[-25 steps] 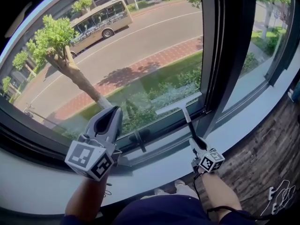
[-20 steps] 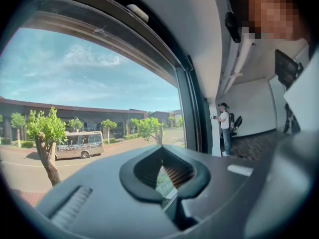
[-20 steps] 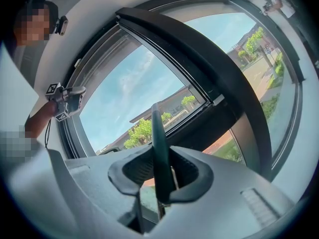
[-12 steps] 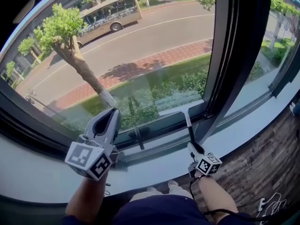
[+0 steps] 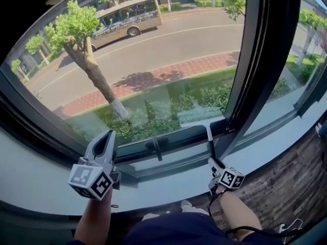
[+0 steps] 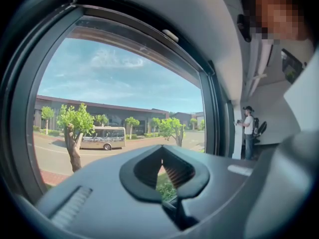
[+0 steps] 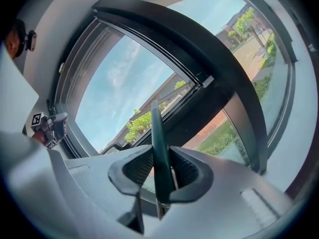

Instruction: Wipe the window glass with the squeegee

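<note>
The squeegee's pale blade (image 5: 198, 122) lies against the bottom of the window glass (image 5: 153, 60), just above the dark lower frame. Its dark handle (image 5: 210, 143) runs down to my right gripper (image 5: 213, 163), which is shut on it. In the right gripper view the handle (image 7: 157, 148) stands upright between the pads of that gripper (image 7: 160, 159). My left gripper (image 5: 104, 146) hovers at the lower left of the pane, above the sill, shut with nothing in it. In the left gripper view its jaws (image 6: 162, 152) meet and hold nothing.
A dark window handle (image 5: 156, 146) sits on the lower frame between the grippers. A thick dark mullion (image 5: 260, 60) rises just right of the squeegee. The pale sill (image 5: 168, 188) runs below, with wooden floor (image 5: 291, 188) at the right. A person (image 6: 247, 128) stands far off in the room.
The squeegee blade has slid down the glass to the bottom frame. My left gripper has dropped lower and to the left. The head view has tilted up a little.
</note>
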Demonstrator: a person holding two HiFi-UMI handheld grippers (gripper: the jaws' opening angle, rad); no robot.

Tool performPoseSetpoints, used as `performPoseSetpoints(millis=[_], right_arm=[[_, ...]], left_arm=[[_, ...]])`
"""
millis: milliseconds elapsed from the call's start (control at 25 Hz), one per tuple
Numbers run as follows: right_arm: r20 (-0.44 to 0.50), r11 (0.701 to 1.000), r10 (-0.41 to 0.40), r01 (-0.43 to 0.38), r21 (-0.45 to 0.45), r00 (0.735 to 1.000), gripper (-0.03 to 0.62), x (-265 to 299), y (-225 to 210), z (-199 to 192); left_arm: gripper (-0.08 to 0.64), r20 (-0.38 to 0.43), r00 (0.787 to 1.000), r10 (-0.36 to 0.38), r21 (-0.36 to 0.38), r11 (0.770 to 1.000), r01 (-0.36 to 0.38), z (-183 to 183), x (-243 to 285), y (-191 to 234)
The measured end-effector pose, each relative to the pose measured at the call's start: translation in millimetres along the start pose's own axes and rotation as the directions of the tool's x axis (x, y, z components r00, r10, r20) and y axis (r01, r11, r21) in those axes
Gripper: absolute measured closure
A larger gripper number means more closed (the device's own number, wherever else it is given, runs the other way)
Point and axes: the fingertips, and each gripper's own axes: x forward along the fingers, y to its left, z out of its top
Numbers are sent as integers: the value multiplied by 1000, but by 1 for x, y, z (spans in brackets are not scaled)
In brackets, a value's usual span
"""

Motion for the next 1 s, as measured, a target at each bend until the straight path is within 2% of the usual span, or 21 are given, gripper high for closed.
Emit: performPoseSetpoints(millis=[240, 360, 440, 600, 720, 880, 1000], right_arm=[[-77, 993, -96, 90, -71, 992, 488, -4, -25, 3], [-52, 987, -149, 146, -70, 987, 488, -6, -26, 5], [17, 985, -165, 166, -55, 986, 489, -13, -18, 13], [159, 984, -137, 152, -89, 978, 492, -28, 15, 35], [263, 982, -96, 135, -132, 960, 492, -41, 47, 54], [415, 978, -11, 96, -184, 910, 492, -63, 112, 93], [486, 964, 82, 55, -260, 870, 492, -75, 170, 127]], left_arm=[[557, 27, 1000, -2, -13, 1000, 3, -5, -22, 25], [557, 25, 1000, -14, -18, 1000, 14, -17, -30, 37], [557, 34, 999, -30, -25, 999, 31, -21, -35, 41], [557, 61, 993, -99, -46, 994, 102, -24, -37, 44], [557, 70, 988, -138, -51, 989, 142, -31, -38, 46], [557, 105, 978, -182, -39, 982, 187, -26, -49, 52], [557, 132, 969, -208, -28, 977, 213, -22, -60, 56]])
